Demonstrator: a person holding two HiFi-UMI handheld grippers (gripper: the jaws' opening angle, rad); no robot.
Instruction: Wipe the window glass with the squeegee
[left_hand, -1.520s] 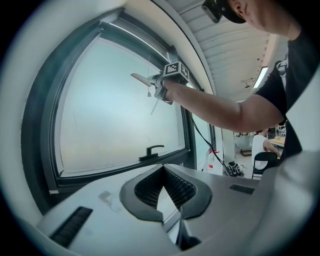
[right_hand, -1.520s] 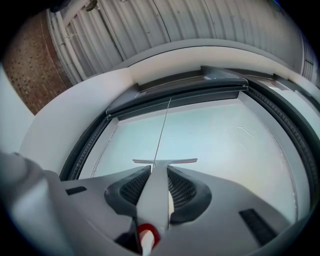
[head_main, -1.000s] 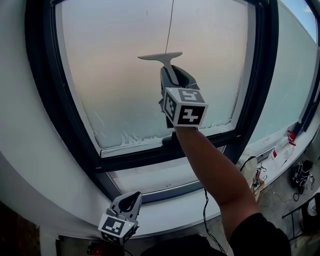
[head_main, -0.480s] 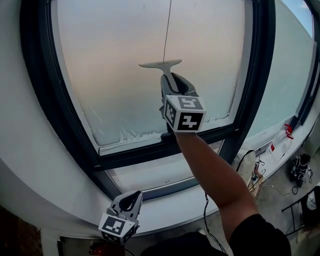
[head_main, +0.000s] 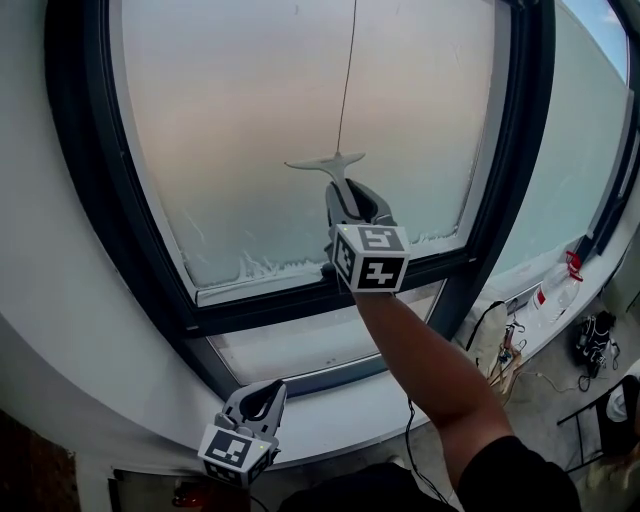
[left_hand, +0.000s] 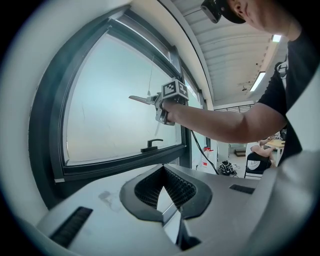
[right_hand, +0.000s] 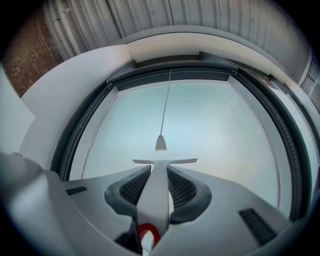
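Hanging low in front of the curved white window sill (head_main: 330, 420), the left gripper (head_main: 262, 400) has its dark ribbed fingers (left_hand: 145, 189) closed together on nothing. Higher up, the right gripper (head_main: 343, 190), at the end of an outstretched bare forearm (head_main: 420, 350), has its fingers clamped on the handle of the pale grey T-shaped squeegee (head_main: 327, 161). The squeegee's blade sits level at the lower middle of the frosted window glass (head_main: 230, 120), just under a thin hanging cord (head_main: 347, 80) with a small bell-shaped pull (right_hand: 160, 143). Whether the blade touches the pane cannot be told. A dark window frame (head_main: 525, 150) surrounds the glass.
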